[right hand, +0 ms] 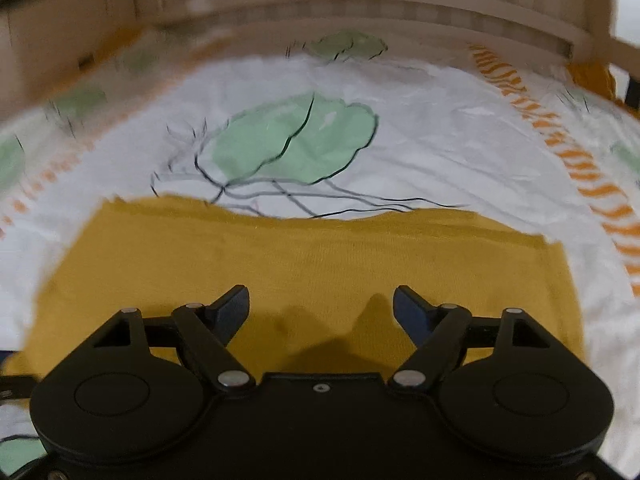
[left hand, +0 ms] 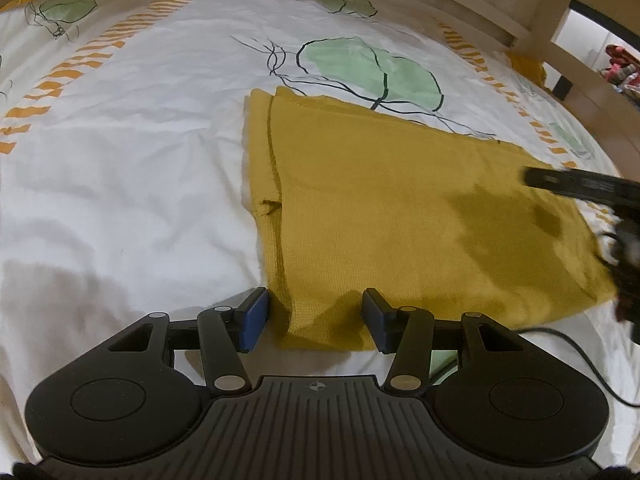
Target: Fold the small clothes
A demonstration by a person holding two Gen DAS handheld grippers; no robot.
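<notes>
Left gripper (left hand: pixel 316 322) angled down over near edge of mustard cloth (left hand: pixel 400 216), jaws spread, nothing pinched. Right gripper (right hand: pixel 321 312) tilted down above the cloth's middle, jaws wide, empty. Cloth lies folded flat on the leaf-print bedsheet (left hand: pixel 140 140), near wooden bed frame (right hand: pixel 360 4).

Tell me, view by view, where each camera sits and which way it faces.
Left wrist: sits behind the left tongs, looks down across the mustard cloth on the printed bedsheet; the right tongs poke in from the right.
Right wrist: sits behind the right tongs, faces the wooden bed rail over the cloth; its jaws stand open and empty.
Shared: the cloth, the sheet's green leaf print and the rail.
</notes>
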